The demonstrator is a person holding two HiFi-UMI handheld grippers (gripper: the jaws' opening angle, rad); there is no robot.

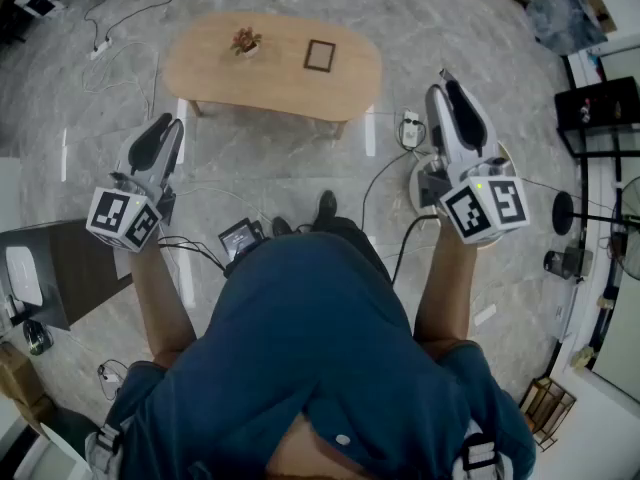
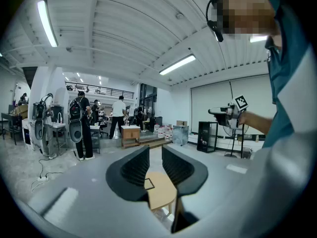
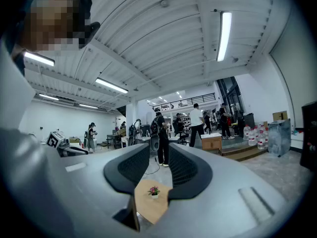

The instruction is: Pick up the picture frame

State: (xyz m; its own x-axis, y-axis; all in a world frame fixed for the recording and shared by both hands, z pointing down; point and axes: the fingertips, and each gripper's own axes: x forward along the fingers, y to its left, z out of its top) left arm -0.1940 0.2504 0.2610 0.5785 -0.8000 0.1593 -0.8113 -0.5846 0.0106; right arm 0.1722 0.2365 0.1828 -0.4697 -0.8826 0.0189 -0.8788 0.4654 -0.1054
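Observation:
The picture frame [image 1: 320,55], thin, dark and rectangular, lies flat on the right half of a low oval wooden table [image 1: 210,68]. It shows small in the left gripper view [image 2: 148,184], seen through the gap between the jaws. My left gripper [image 1: 166,128] is held in the air well short of the table's left end. It is open and holds nothing [image 2: 154,163]. My right gripper [image 1: 452,93] hangs to the right of the table, also open and empty [image 3: 158,165], and points towards a small potted plant [image 3: 154,191].
The potted plant [image 1: 245,42] stands on the table left of the frame. Cables and a power strip [image 1: 100,48] trail over the marble floor. A black shelf [image 1: 600,108] stands at the right and a dark cabinet [image 1: 60,268] at the left. Several people [image 2: 81,128] stand far off.

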